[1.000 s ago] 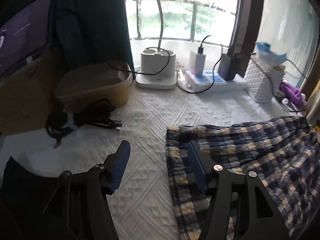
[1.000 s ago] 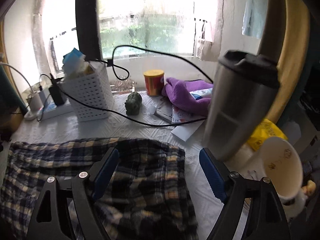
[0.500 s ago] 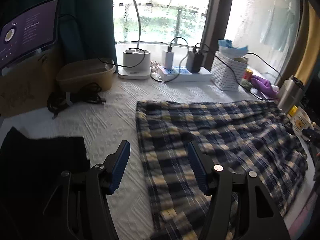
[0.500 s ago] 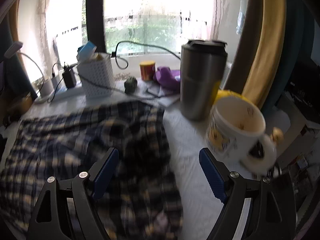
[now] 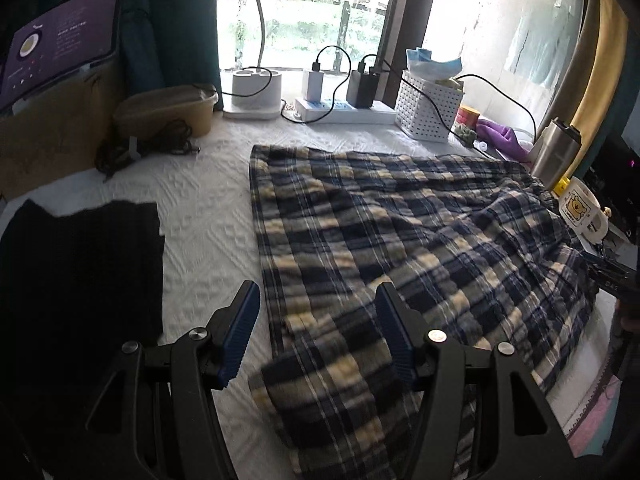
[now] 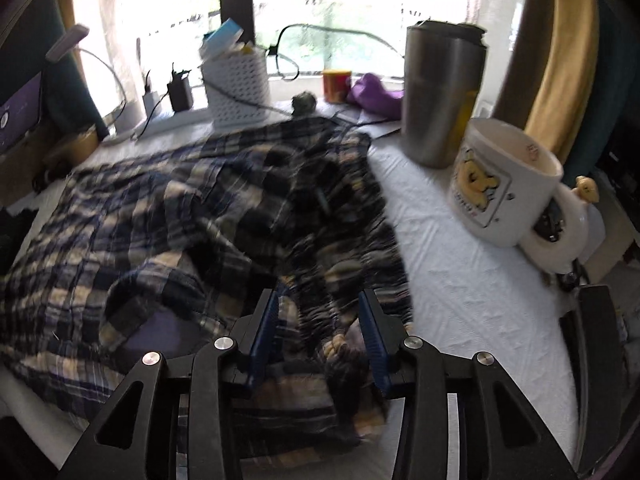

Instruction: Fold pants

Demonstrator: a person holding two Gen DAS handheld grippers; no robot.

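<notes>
Both tongs hang over the blue, black and cream plaid flannel pants (image 5: 400,232), which lie spread and rumpled across the white quilted cloth on the desk (image 5: 200,208). Left tongs (image 5: 318,332) stand about half open, blue pads apart, straddling the pants' near-left corner where an edge is folded back on itself; neither pad presses the cloth. Right tongs (image 6: 322,328) are closing, with a bunched ridge of the plaid fabric between the pads; motion blur keeps me from saying whether they pinch it yet. From the right tongs, a tall brushed steel tumbler with a black lid (image 6: 442,92) stands at one o'clock and a white mug printed with a yellow bear (image 6: 500,188) at two o'clock, both clear of the pants. From the left tongs, a flat black cloth (image 5: 76,280) lies at nine o'clock, a white perforated basket (image 5: 430,110) at one o'clock by the window
</notes>
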